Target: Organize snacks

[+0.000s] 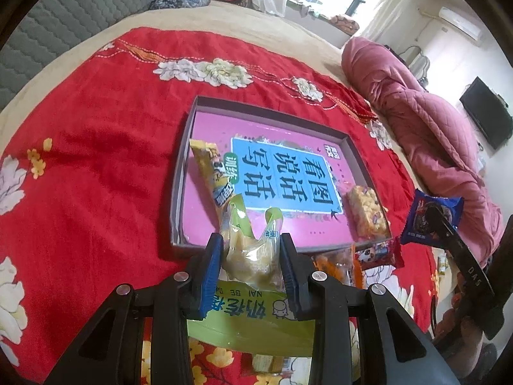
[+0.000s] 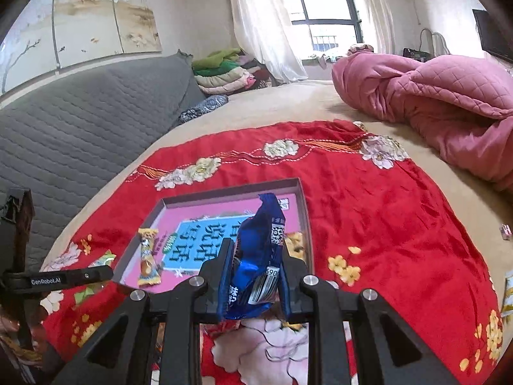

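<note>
- My left tongs (image 1: 251,256) are clamped on a clear wrapped snack (image 1: 253,256) with yellowish filling and green ends, held above the near edge of the box — blue pads (image 1: 210,272) pressing both sides.
- Directly under those tongs: a green packet (image 1: 256,317) lying flat on the red floral cloth (image 1: 96,176).
- My right tongs (image 2: 255,276) are clamped on a blue snack packet (image 2: 259,256), barcode side facing the camera, packet upright and off the cloth; in the left view it hangs just right of the box (image 1: 431,216).
- Just beside the box's near right corner, on the cloth: an orange wrapped snack (image 1: 333,261) and a red-ended packet (image 1: 380,253), touching or nearly touching — cannot tell which.
- The shallow grey box (image 1: 179,173) sits on the cloth with a pink book (image 1: 272,166) with a blue title panel lying flat inside it as the floor.
- In the box, left side: a long yellow snack bar (image 1: 210,170), lying lengthwise along the left wall.
- In the box, near right corner: a clear-wrapped puffed-grain bar (image 1: 367,211), resting against the right wall.
- The cloth is spread on a bed with a beige sheet (image 2: 288,106).
- Far right of the bed: a bunched pink quilt (image 2: 442,96).
- Far left: a grey quilted headboard (image 2: 80,122), folded blankets (image 2: 224,73) stacked in the corner next to it.
- Back wall: a window with white curtains (image 2: 263,22).
</note>
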Demonstrator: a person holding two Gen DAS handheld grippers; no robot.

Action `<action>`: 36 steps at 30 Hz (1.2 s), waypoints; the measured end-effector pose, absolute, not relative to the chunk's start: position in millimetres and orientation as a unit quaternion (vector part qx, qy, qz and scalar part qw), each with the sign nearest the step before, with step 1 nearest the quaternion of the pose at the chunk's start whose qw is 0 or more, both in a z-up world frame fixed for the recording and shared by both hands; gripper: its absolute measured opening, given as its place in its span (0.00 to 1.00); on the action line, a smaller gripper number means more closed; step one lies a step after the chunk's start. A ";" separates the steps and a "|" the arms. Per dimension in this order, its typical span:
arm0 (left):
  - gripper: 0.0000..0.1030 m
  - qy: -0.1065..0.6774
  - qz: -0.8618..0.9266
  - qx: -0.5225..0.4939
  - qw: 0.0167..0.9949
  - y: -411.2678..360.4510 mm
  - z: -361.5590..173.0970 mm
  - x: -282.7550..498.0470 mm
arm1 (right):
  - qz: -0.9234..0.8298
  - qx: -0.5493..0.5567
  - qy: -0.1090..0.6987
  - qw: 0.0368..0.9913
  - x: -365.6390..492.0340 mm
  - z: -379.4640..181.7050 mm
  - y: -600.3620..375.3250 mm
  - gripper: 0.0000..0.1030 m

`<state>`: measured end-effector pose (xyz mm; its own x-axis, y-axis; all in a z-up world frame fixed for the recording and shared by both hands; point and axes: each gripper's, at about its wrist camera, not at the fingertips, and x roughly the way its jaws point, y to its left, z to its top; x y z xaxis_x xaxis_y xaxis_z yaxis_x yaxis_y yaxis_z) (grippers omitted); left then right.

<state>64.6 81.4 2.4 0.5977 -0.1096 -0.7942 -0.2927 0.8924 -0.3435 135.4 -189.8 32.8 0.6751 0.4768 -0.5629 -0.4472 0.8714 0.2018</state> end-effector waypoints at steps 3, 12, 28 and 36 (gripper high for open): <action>0.35 0.444 0.054 -0.223 0.866 79.5 4.2 68.6 | 0.259 0.027 0.310 0.914 139.0 35.3 -182.9 0.24; 0.35 0.446 0.049 -0.222 0.866 68.3 2.4 83.9 | 0.271 0.034 0.305 0.912 148.2 35.8 -171.9 0.24; 0.35 0.455 0.045 -0.223 0.861 65.4 -8.7 99.2 | 0.270 0.074 0.333 0.900 166.1 19.1 -176.2 0.24; 0.35 0.460 0.039 -0.218 0.860 61.1 -12.7 106.9 | 0.293 0.084 0.350 0.886 173.2 4.9 -164.5 0.24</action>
